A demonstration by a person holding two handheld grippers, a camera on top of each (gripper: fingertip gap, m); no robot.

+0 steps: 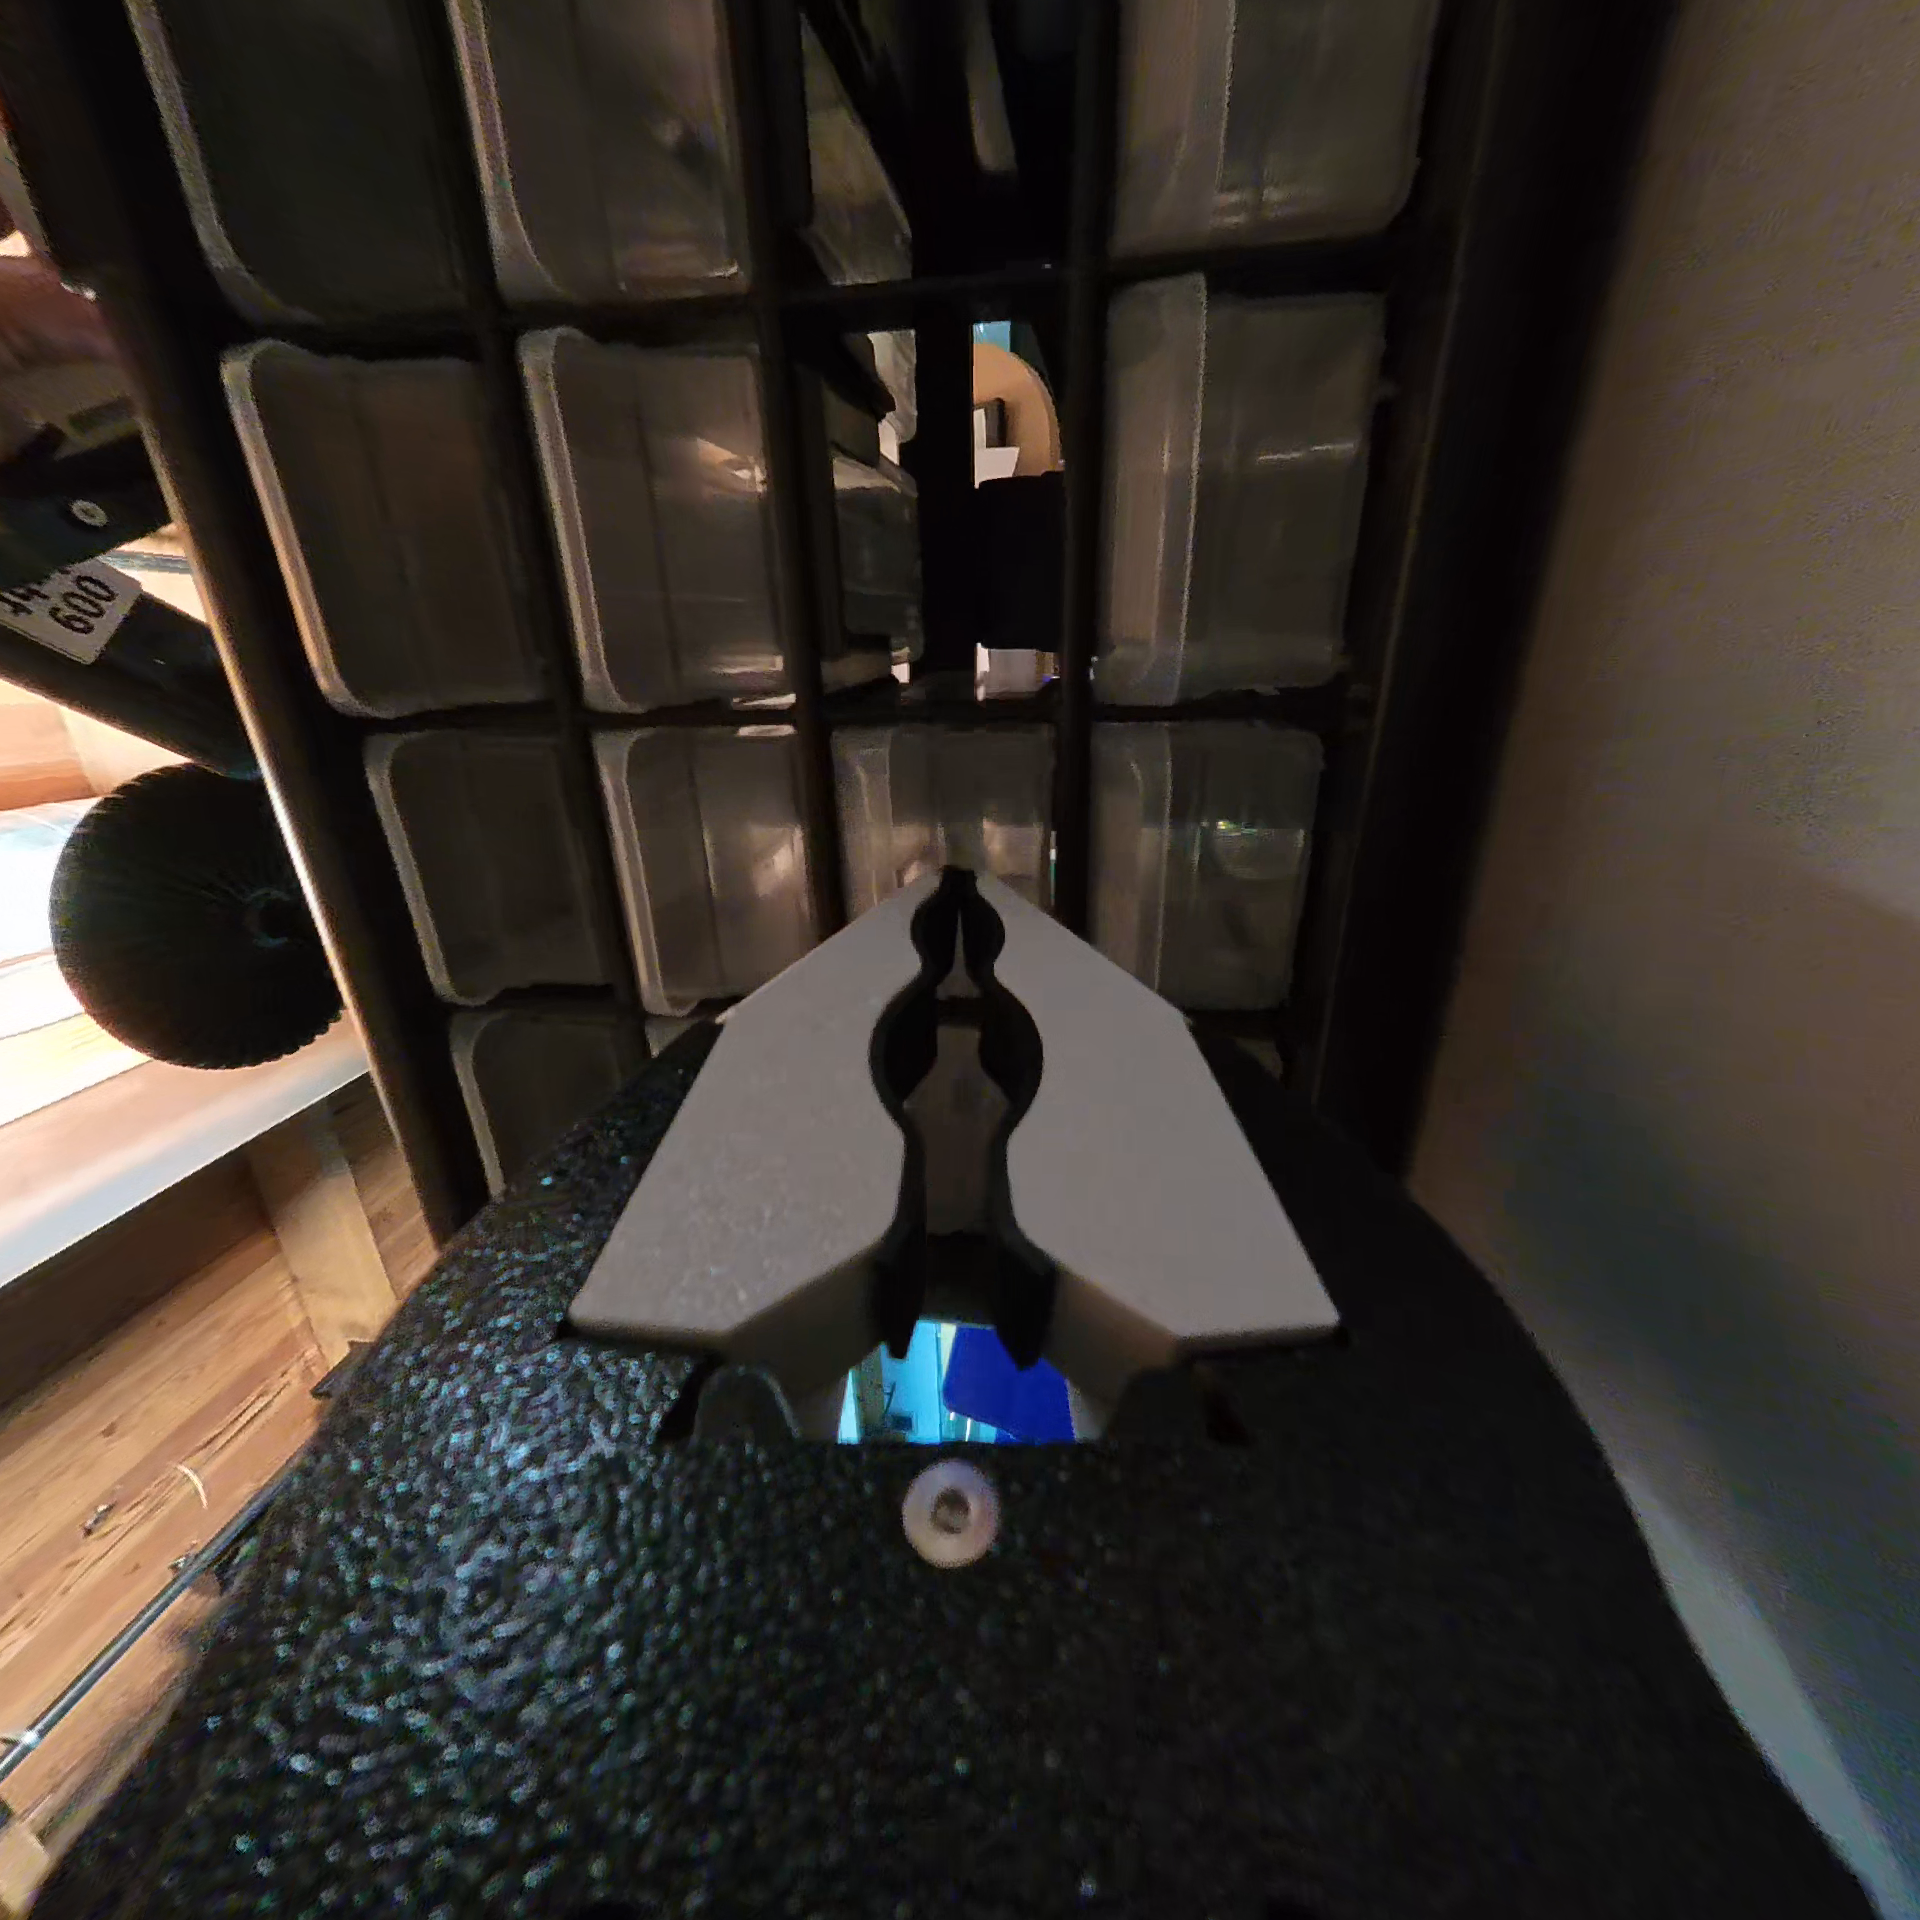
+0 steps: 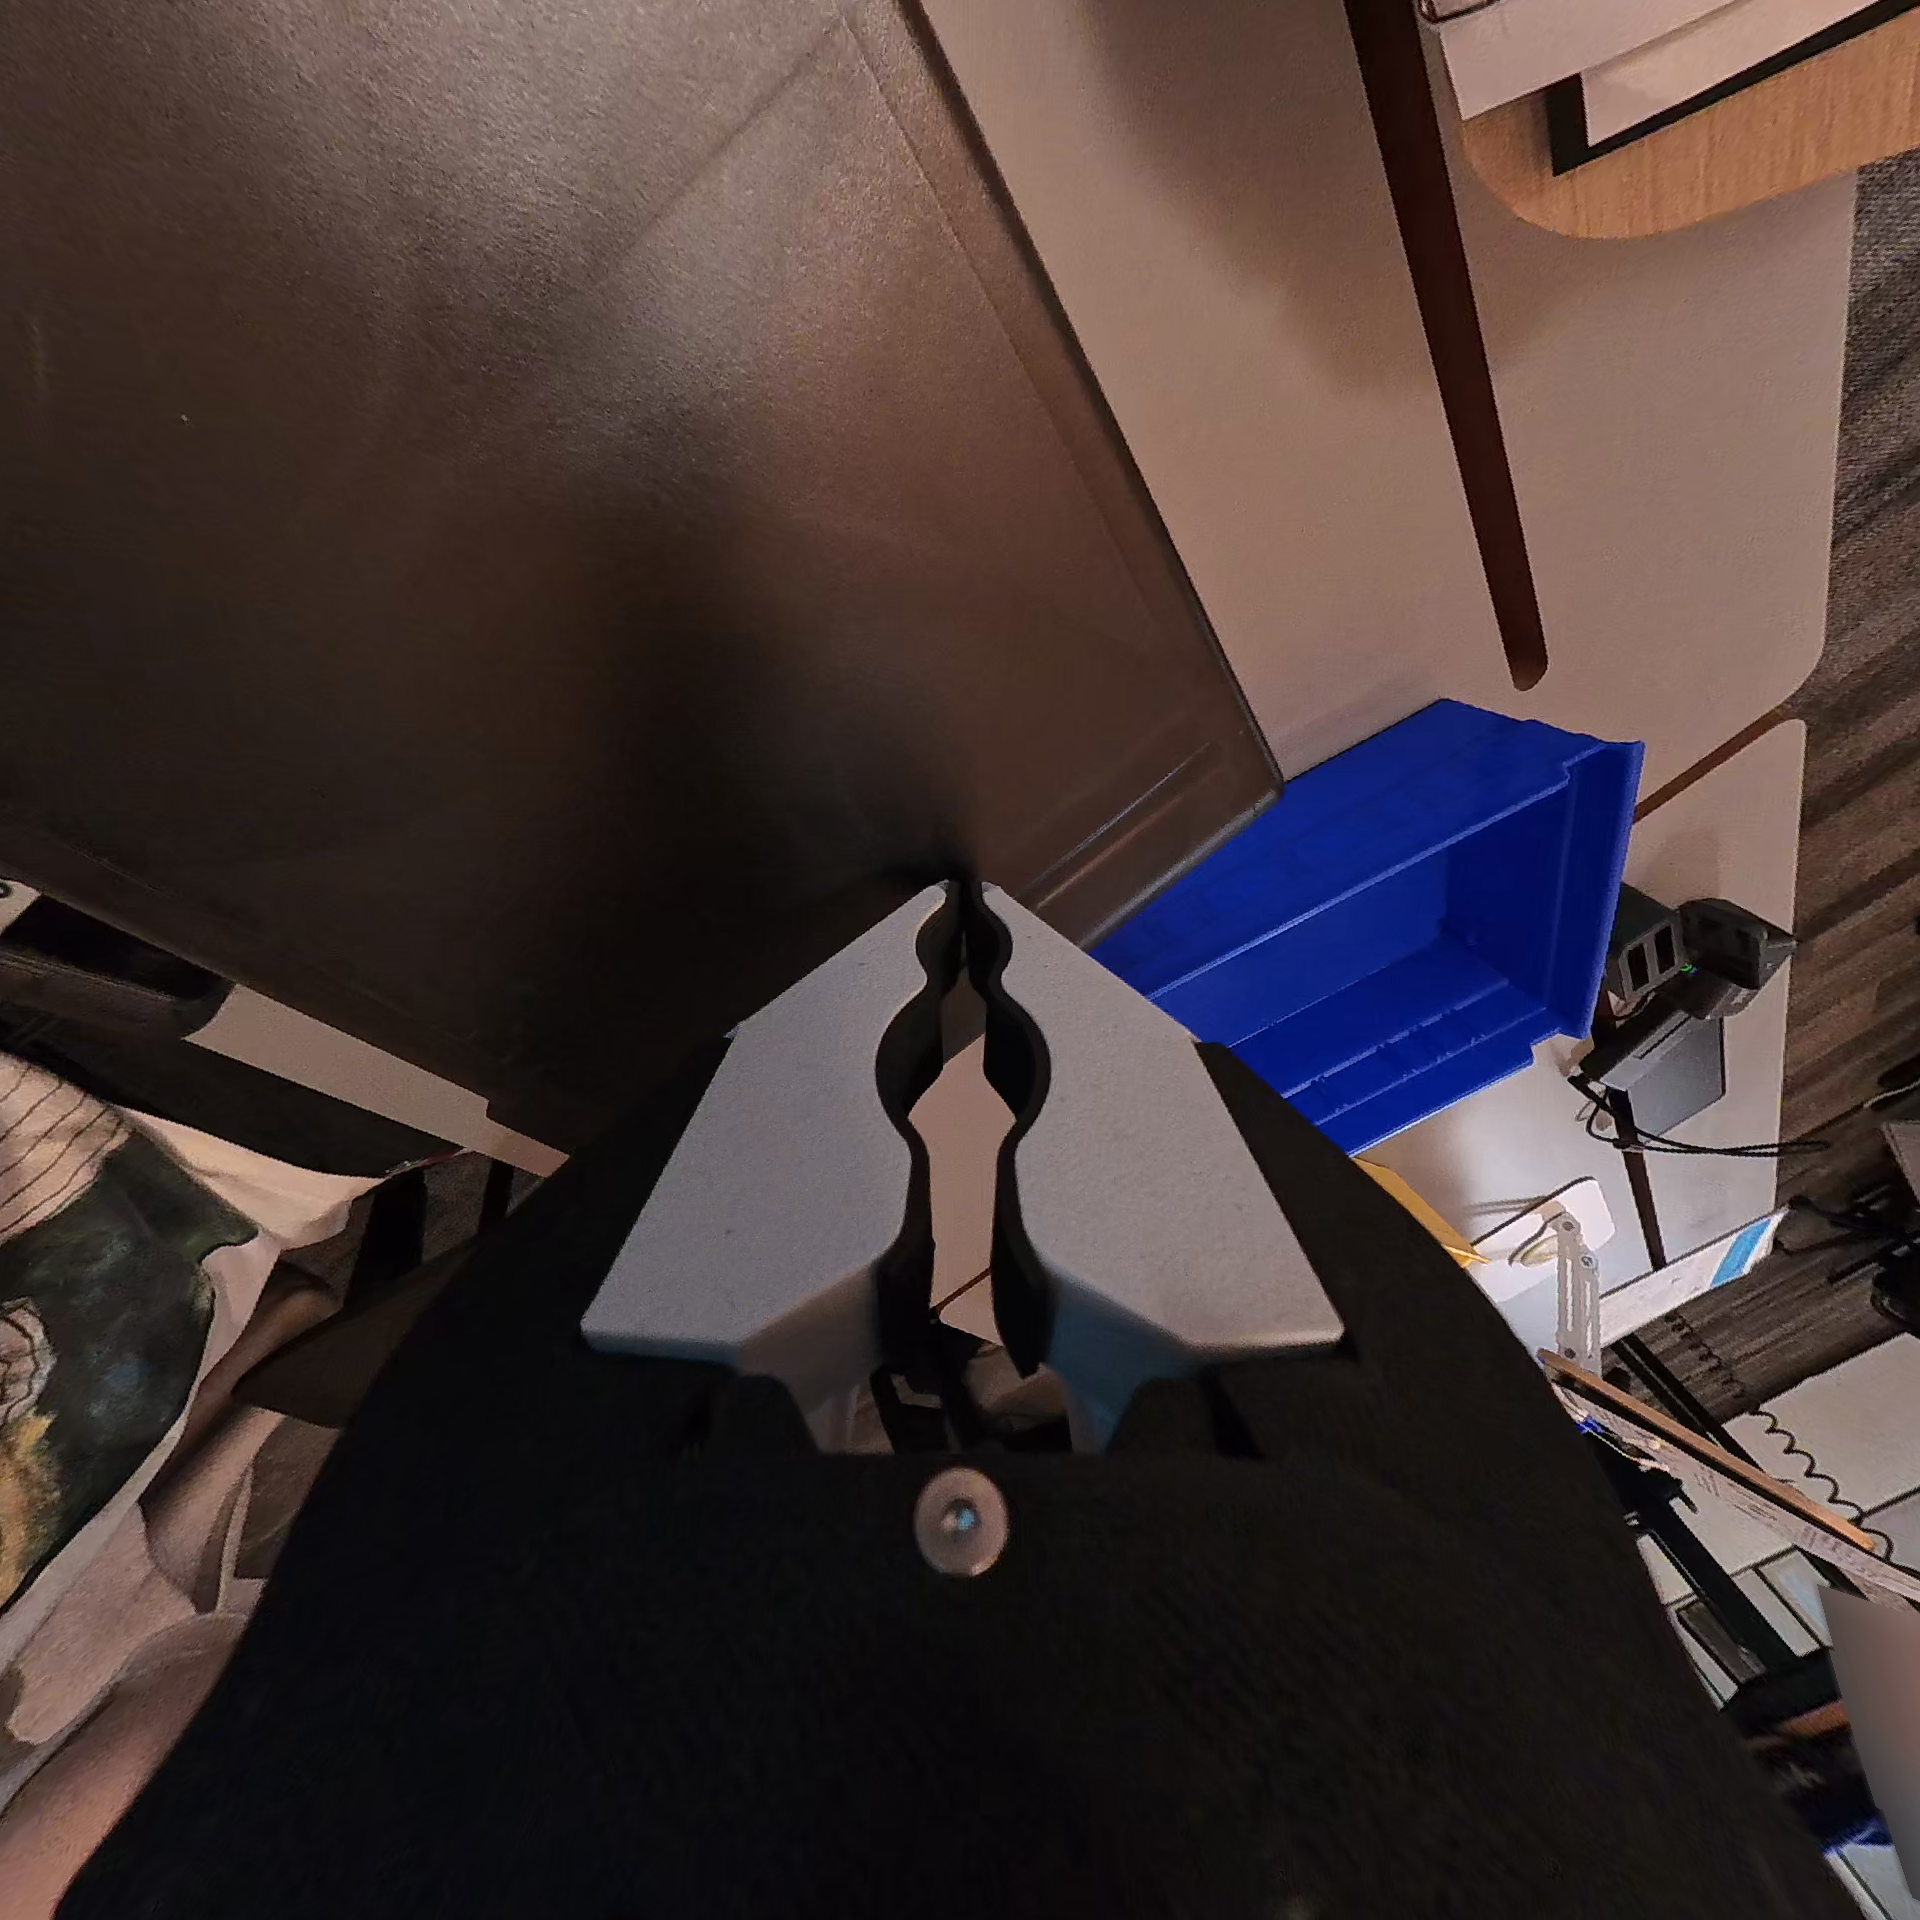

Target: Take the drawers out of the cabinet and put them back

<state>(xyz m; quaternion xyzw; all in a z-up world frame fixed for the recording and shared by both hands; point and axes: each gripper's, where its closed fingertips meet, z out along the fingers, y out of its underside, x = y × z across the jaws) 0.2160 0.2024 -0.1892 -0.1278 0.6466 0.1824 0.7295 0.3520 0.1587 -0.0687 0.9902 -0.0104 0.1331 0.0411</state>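
Note:
In the left wrist view the black cabinet [image 1: 1039, 281] fills the frame as a grid of cells that hold translucent drawers [image 1: 665, 520]. One cell in the second row [image 1: 1018, 416] is empty and I see through it; the cell above it also looks open. My left gripper [image 1: 956, 883] is shut and empty, its tips right at a drawer [image 1: 935, 800] in the third row. In the right wrist view my right gripper [image 2: 964, 894] is shut, its tips against the lower edge of the cabinet's dark flat outer panel [image 2: 571, 468]. I cannot tell if it pinches the rim.
A blue plastic bin [image 2: 1403, 914] lies on the white table [image 2: 1299, 364] right of the cabinet. Cables and small devices [image 2: 1683, 977] sit farther right. A black tool with a ribbed round knob [image 1: 197, 914] is left of the cabinet, over a wooden surface [image 1: 156, 1403].

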